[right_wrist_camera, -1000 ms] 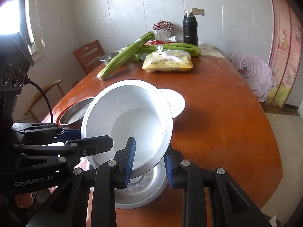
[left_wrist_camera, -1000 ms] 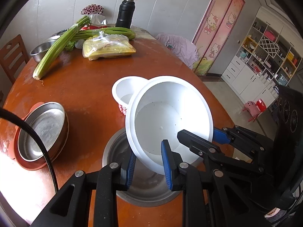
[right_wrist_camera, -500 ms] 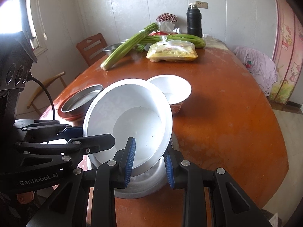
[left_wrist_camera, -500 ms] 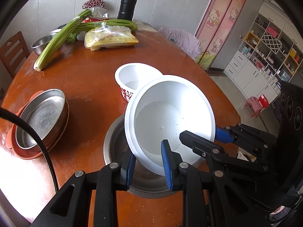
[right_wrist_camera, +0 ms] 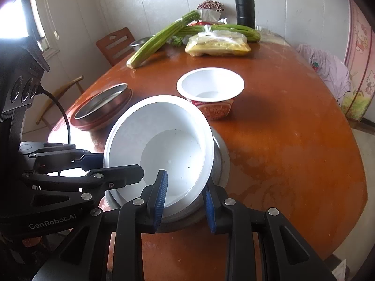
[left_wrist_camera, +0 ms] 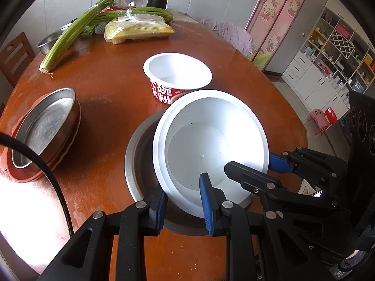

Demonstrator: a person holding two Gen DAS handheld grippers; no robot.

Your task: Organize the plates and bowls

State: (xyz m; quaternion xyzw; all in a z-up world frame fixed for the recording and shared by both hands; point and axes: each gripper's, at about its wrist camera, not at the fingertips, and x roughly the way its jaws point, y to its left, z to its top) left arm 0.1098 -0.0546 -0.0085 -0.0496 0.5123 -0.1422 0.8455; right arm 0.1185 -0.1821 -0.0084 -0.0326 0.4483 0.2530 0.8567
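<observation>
A large white bowl (left_wrist_camera: 211,145) (right_wrist_camera: 164,145) is tilted over a wide steel bowl (left_wrist_camera: 138,154) (right_wrist_camera: 222,157) on the brown table, its lower edge down inside the steel rim. Both grippers hold it. My left gripper (left_wrist_camera: 184,196) is shut on the near rim, one pad inside and one outside. My right gripper (right_wrist_camera: 185,187) is shut on the rim at the other side, and appears in the left wrist view at the right (left_wrist_camera: 255,166). Behind stands a red-and-white paper bowl (left_wrist_camera: 178,75) (right_wrist_camera: 211,86). At the left, a steel pan sits stacked on red plates (left_wrist_camera: 44,126) (right_wrist_camera: 103,105).
At the table's far end lie celery stalks (left_wrist_camera: 70,35) (right_wrist_camera: 161,39), a bag of yellow noodles (left_wrist_camera: 138,30) (right_wrist_camera: 218,44), a black flask (right_wrist_camera: 245,7) and a small steel bowl (left_wrist_camera: 46,42). A wooden chair (right_wrist_camera: 117,44) stands at the left. The table edge (right_wrist_camera: 361,187) curves at the right.
Both grippers have sunk with the white bowl, which now sits lower into the steel bowl. The paper bowl behind it has come fully into view.
</observation>
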